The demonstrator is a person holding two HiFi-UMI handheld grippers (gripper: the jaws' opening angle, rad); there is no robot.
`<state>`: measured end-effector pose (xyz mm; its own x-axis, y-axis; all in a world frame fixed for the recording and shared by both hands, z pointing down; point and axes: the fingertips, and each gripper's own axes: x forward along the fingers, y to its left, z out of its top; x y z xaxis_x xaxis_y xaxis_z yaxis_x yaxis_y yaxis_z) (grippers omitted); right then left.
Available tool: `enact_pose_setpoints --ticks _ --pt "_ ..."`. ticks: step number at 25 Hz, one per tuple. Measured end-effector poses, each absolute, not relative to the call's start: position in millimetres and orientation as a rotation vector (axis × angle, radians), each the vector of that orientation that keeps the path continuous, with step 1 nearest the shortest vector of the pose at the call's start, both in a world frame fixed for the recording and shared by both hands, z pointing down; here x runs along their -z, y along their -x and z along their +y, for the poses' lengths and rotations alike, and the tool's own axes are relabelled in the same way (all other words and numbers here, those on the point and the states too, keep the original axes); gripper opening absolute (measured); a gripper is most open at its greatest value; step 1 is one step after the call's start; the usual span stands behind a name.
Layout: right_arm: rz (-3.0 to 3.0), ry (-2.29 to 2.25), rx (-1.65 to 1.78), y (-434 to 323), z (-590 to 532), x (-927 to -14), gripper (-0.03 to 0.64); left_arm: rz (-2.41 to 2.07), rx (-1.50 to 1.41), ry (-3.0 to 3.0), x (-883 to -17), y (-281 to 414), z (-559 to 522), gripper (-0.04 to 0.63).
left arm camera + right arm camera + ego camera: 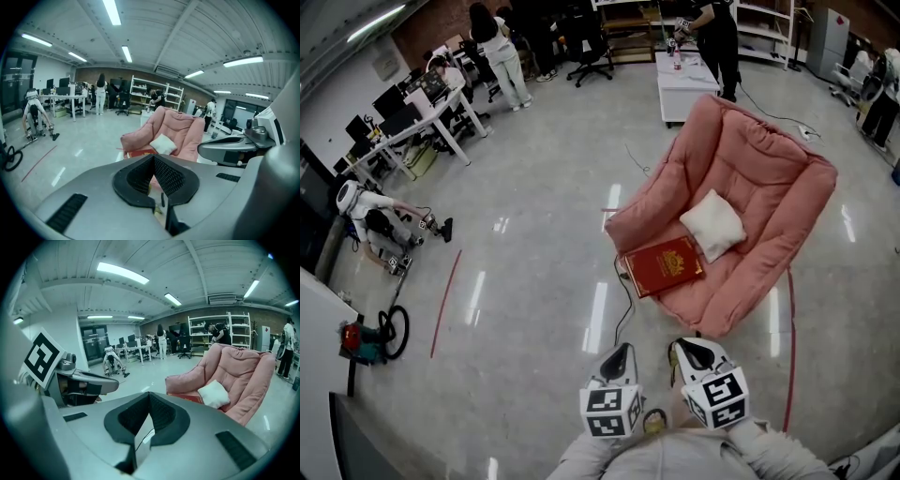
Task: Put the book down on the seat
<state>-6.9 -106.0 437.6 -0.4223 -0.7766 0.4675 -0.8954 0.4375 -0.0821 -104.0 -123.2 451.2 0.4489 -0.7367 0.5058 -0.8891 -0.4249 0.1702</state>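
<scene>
One red book (664, 265), flat at the front of the pink armchair (769, 178) seat beside a white cushion (712, 224), apparently delivered; hence I hold left tool (619, 351) and right tool (681, 347) closed, empty, well apart from it.

Open-plan lab/office: desks (441, 111) w/ monitors (389, 101), metal shelving (157, 96), office chair (589, 52), strip lights (111, 11), polished floor (534, 206).
</scene>
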Motion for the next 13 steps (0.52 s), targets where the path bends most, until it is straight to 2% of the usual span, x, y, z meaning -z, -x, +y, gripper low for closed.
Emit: enact_pose_setpoints --ticks 13 --pt "-2.349 -1.435 -0.431 8.3 -104.0 -432.1 0.005 -1.357 -0.507 -2.315 -447.7 100.0 -122.5 0.008"
